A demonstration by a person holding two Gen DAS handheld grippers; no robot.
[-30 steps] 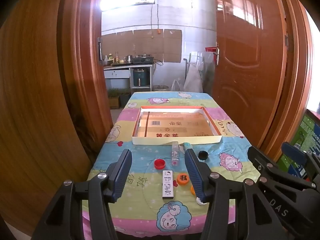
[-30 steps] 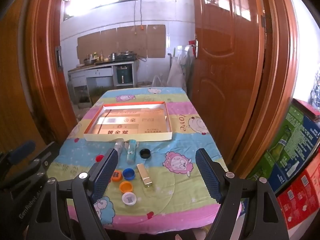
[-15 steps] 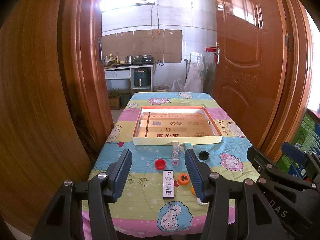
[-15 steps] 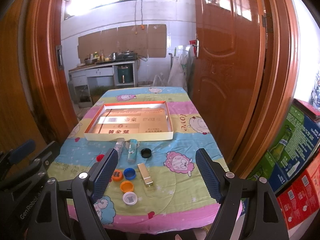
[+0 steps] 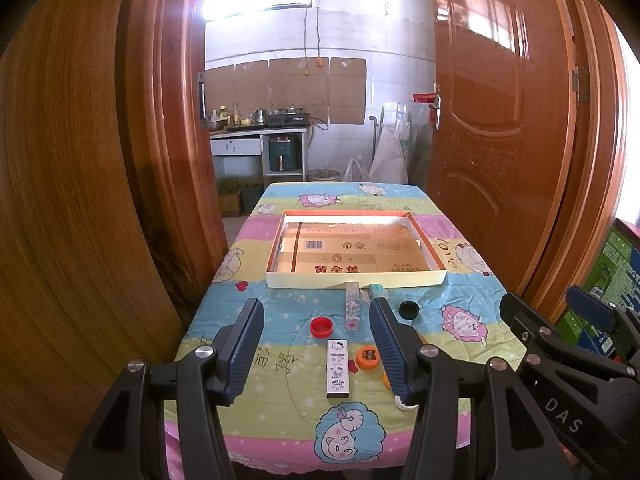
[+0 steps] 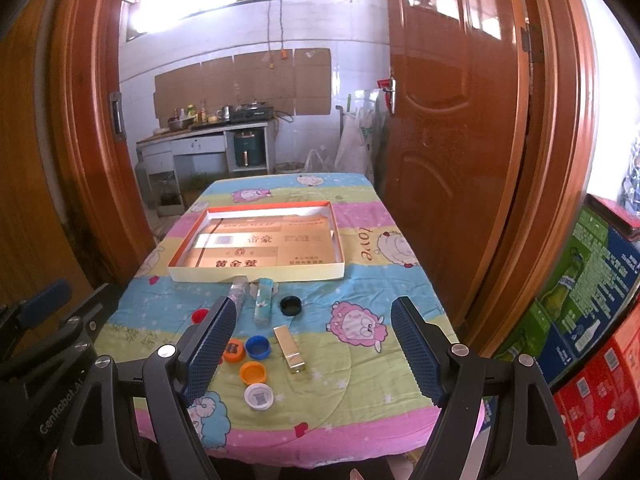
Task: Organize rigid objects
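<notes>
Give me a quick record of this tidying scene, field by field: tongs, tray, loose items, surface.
left tongs: open, holding nothing, above the near table edge
right tongs: open, holding nothing
tray: shallow cardboard box lid, nothing loose visible inside it
caps: red cap, black cap, blue cap, two orange caps, white cap
lighters: cartoon lighter, clear lighter, teal lighter, gold lighter
surface: table with cartoon cloth

Six caps (image 6: 256, 347), four lighters (image 6: 291, 349), one tray (image 6: 256, 274).
</notes>
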